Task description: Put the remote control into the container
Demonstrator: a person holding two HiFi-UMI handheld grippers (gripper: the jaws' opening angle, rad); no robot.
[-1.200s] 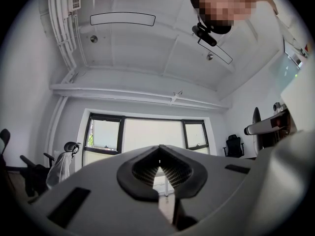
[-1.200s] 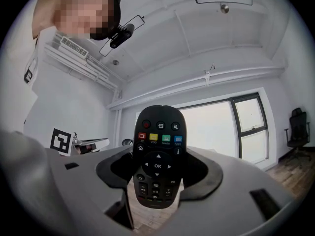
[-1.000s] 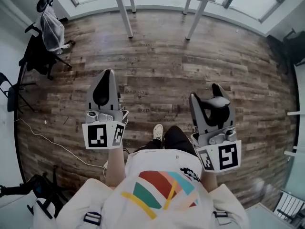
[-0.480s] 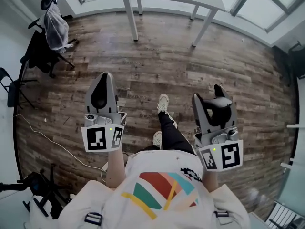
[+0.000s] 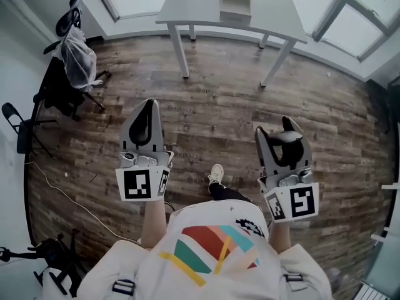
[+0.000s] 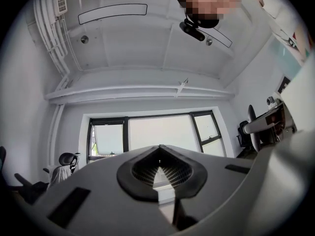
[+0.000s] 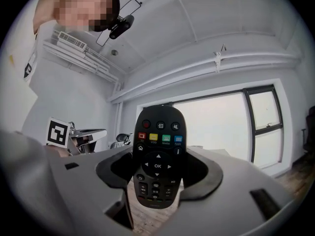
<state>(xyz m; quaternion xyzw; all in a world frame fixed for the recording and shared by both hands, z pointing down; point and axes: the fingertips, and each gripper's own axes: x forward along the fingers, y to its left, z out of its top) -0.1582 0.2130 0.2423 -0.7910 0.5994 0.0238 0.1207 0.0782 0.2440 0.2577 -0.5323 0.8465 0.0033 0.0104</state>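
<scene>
Since the right tool (image 5: 285, 125) is clamped on the remote control (image 7: 157, 156), upright between its jaws, and the left tool (image 5: 149, 106) is closed on nothing, I'd keep that grip firm and level while approaching the container (image 5: 236, 0) on the white surface (image 5: 194, 4) ahead

**Both tongs held out in front of the body**

The person holds the left tongs (image 5: 145, 119) and the right tongs (image 5: 284, 135) ahead of the chest, well apart and pointing forward. The left forearm (image 5: 154, 219) and the right forearm (image 5: 281, 233) reach out from the sleeves. The jaws of the left tongs (image 6: 159, 167) are pressed together with nothing between them. The right tongs (image 7: 157, 178) clamp the remote control (image 7: 157, 154), which stands upright between the jaws.
</scene>
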